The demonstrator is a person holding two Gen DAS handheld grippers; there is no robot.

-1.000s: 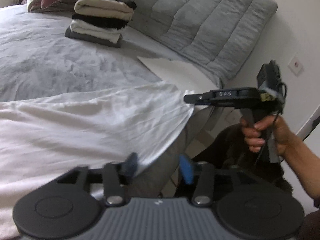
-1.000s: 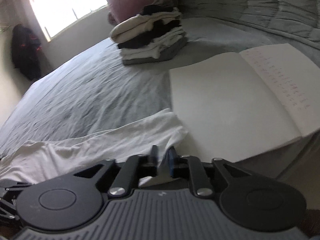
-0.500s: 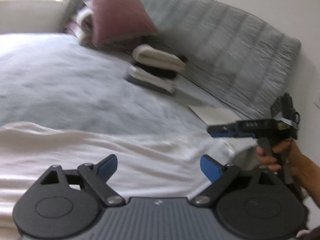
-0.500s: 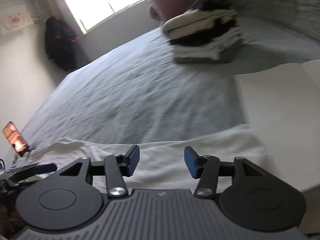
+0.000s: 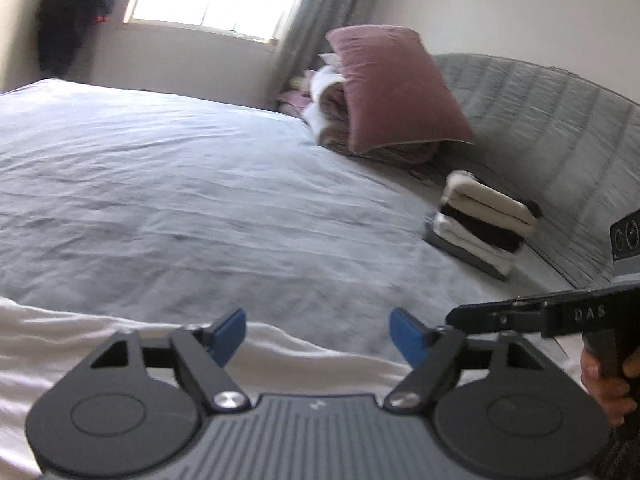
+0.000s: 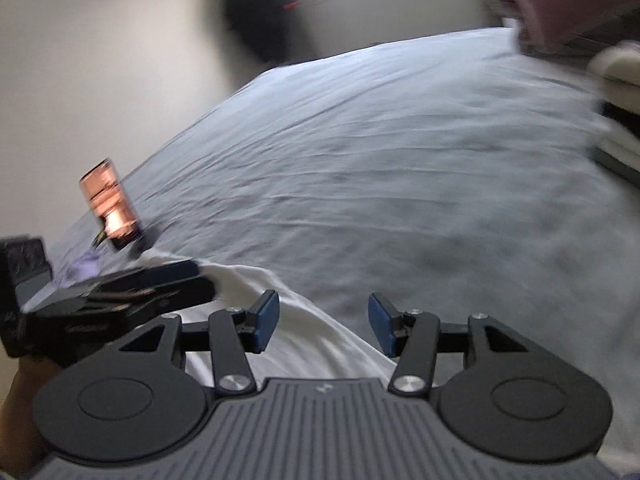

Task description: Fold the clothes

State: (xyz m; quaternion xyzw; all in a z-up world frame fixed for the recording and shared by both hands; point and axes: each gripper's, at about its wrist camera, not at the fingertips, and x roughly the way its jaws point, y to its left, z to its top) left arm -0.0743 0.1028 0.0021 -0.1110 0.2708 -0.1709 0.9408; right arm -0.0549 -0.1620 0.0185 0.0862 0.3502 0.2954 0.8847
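Whereas a second ago both sets of tongs were pinched on the hem of the white cotton garment (image 5: 48, 344) at the bed's near edge, the left tongs (image 5: 318, 334) and the right tongs (image 6: 324, 322) now stand with their blue pads wide apart and nothing between them. Both have also lifted and swung up, so the views take in the wrinkled grey bedsheet (image 5: 180, 208) and the window rather than the cloth edge. The garment lies loose across the near side of the bed, under and just ahead of the tongs, its edge in soft ripples. That release reads as one fold or placement having been let go. The stack of folded cream, black and grey clothes (image 5: 480, 224) sits well apart, by the grey quilted headboard (image 5: 560, 128). Whether this garment needs further folds, the pictures cannot settle.
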